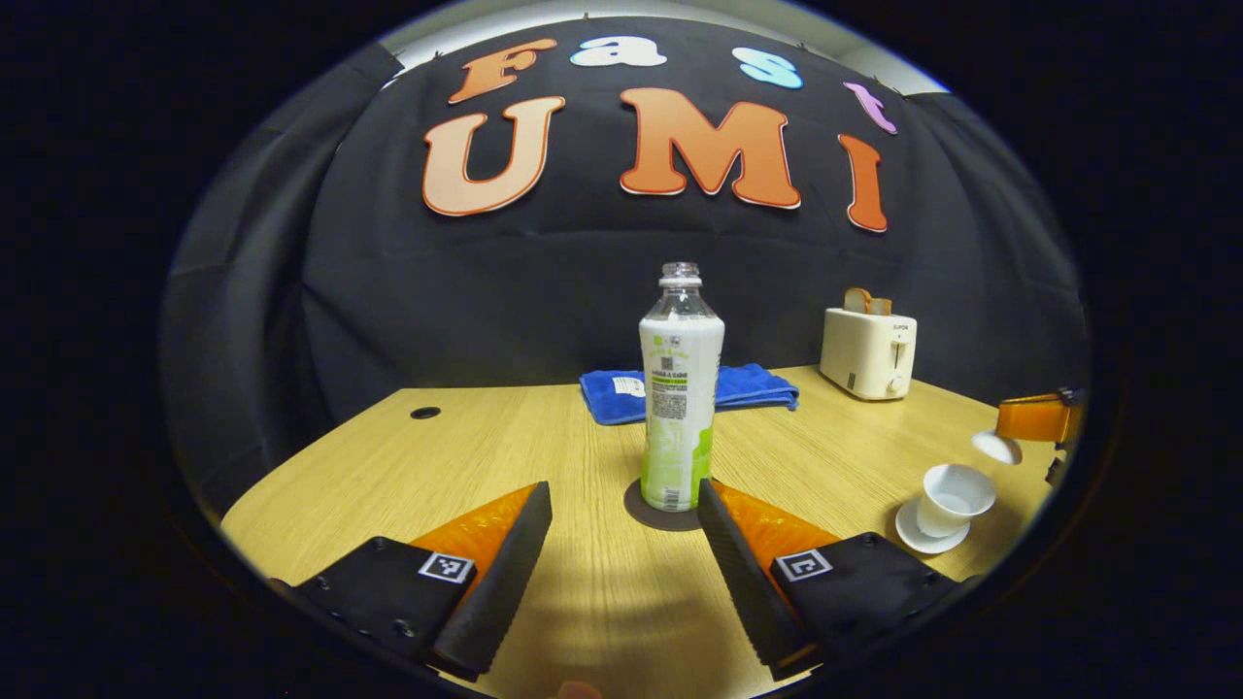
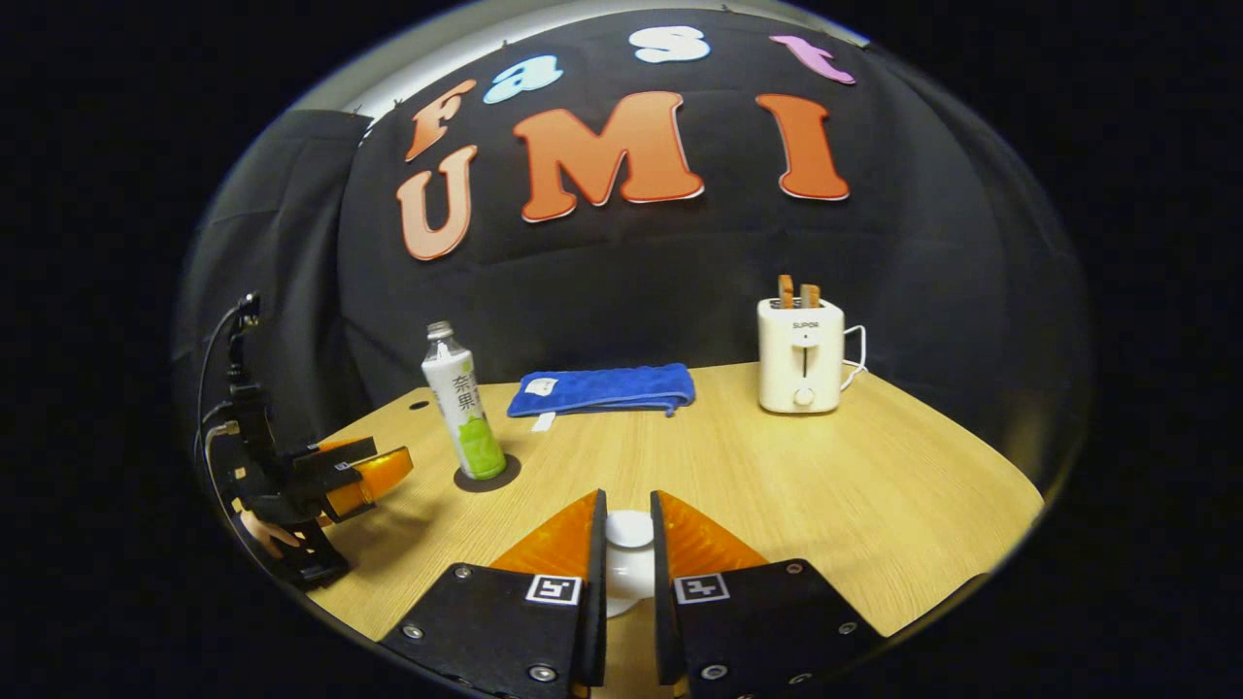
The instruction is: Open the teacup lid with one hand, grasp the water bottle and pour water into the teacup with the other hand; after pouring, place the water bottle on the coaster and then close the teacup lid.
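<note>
A clear water bottle [image 1: 681, 408] with a white and green label stands upright, uncapped, on a dark round coaster [image 1: 641, 515]. My left gripper [image 1: 621, 495] is open, its fingertips on either side of the bottle's base, not pressing it. To the right, a white teacup [image 1: 957, 495] sits uncovered on its saucer [image 1: 913, 536]. My right gripper [image 1: 1039, 419] holds the white lid [image 1: 995, 447] just above and beyond the cup. In the right gripper view, the right gripper [image 2: 627, 500] is shut on the lid [image 2: 629, 532]. The bottle [image 2: 462, 413] and left gripper [image 2: 374, 471] are at left.
A folded blue towel [image 1: 748, 388] lies at the back of the wooden table [image 1: 466, 456]. A cream toaster [image 1: 867, 351] with toast in it stands back right. A cable hole [image 1: 424, 413] is at back left. A hand [image 2: 260, 532] holds the left gripper.
</note>
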`<state>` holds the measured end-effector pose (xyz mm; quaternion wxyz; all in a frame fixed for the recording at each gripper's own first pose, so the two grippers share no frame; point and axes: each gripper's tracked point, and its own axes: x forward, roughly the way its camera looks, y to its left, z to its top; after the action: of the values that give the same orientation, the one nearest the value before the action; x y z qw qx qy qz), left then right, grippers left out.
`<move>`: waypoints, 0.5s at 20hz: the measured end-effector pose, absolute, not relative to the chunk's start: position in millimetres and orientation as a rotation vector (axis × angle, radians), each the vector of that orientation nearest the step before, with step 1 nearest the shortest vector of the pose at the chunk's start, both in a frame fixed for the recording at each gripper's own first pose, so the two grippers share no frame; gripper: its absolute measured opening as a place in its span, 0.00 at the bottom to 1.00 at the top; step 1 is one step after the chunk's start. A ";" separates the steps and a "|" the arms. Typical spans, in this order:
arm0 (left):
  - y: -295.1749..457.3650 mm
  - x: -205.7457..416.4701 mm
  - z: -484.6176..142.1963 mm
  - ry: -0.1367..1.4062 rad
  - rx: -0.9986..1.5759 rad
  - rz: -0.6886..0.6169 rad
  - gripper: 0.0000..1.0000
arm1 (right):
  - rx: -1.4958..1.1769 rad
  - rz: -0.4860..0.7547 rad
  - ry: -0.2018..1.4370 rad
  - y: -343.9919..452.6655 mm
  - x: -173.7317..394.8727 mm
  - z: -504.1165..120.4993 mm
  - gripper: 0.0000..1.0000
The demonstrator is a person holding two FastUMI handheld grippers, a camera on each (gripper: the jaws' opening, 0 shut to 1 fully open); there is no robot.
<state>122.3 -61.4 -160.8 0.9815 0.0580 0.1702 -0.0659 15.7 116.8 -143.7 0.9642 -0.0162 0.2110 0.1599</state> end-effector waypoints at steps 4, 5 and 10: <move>-52.0 116.0 -146.3 0.311 0.121 -0.120 0.97 | -0.073 0.356 0.451 135.0 14.4 -158.8 0.21; -51.6 113.8 -145.6 0.307 0.121 -0.118 0.94 | -0.078 0.359 0.448 137.6 15.6 -160.3 0.20; -47.0 106.9 -145.0 0.305 0.108 -0.109 0.96 | -0.098 0.356 0.454 138.2 18.5 -169.2 0.21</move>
<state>106.9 -47.0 -145.0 0.9855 0.0539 0.1517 -0.0541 18.5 138.2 -169.2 0.9575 -0.0484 0.2237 0.1754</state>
